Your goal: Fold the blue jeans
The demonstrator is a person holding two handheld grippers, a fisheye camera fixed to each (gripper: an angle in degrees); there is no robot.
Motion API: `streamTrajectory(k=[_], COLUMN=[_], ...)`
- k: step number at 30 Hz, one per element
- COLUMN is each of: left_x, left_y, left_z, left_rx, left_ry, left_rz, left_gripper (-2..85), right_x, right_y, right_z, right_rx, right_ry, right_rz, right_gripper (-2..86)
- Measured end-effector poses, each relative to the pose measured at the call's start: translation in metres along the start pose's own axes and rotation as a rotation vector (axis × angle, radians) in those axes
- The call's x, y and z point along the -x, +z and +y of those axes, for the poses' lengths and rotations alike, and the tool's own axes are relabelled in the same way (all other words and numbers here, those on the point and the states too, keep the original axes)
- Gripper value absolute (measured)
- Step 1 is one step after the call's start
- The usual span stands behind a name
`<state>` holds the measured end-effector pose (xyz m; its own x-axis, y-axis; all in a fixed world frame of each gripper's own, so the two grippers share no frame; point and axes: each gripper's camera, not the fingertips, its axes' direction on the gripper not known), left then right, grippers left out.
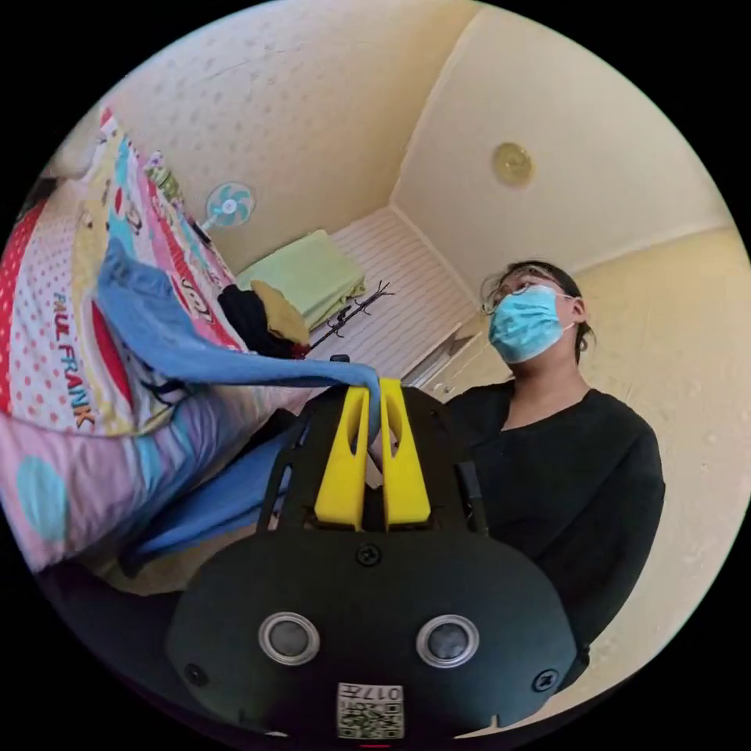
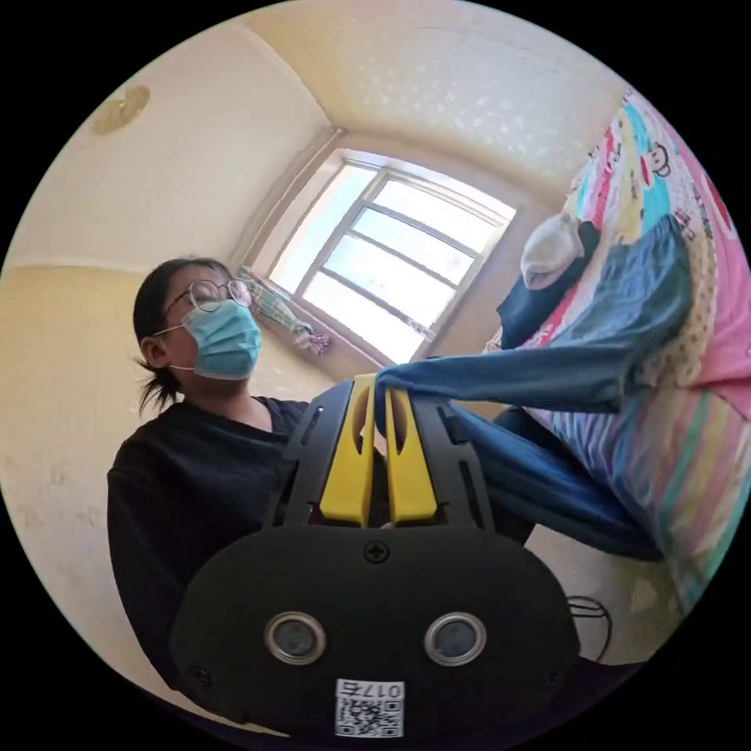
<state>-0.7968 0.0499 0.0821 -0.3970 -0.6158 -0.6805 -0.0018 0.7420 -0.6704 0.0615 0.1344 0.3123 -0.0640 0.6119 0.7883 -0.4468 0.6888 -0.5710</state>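
The blue jeans stretch from the patterned bed cover to my left gripper, whose yellow jaws are shut on an edge of the denim. In the right gripper view the blue jeans run from the bed to my right gripper, also shut on an edge of them. More denim hangs below each lifted edge, down the side of the bed. Both views tilt upward toward the ceiling.
A person in a black top stands close behind both grippers. The bed cover carries a dark pile of clothes with a green folded cloth beyond. A window and a small fan are at the walls.
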Motion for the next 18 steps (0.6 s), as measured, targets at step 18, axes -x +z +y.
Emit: streamTrajectory(k=[18], left_x=[-0.004], left_y=[0.065], left_z=[-0.321], left_rx=[-0.235], left_ry=[0.246], left_rz=[-0.175], left_gripper=[-0.6], right_x=[0.104], right_y=[0.015], right_z=[-0.347], right_rx=[-0.035], right_ry=[-0.380], right_rz=[0.466], right_gripper=[1.2])
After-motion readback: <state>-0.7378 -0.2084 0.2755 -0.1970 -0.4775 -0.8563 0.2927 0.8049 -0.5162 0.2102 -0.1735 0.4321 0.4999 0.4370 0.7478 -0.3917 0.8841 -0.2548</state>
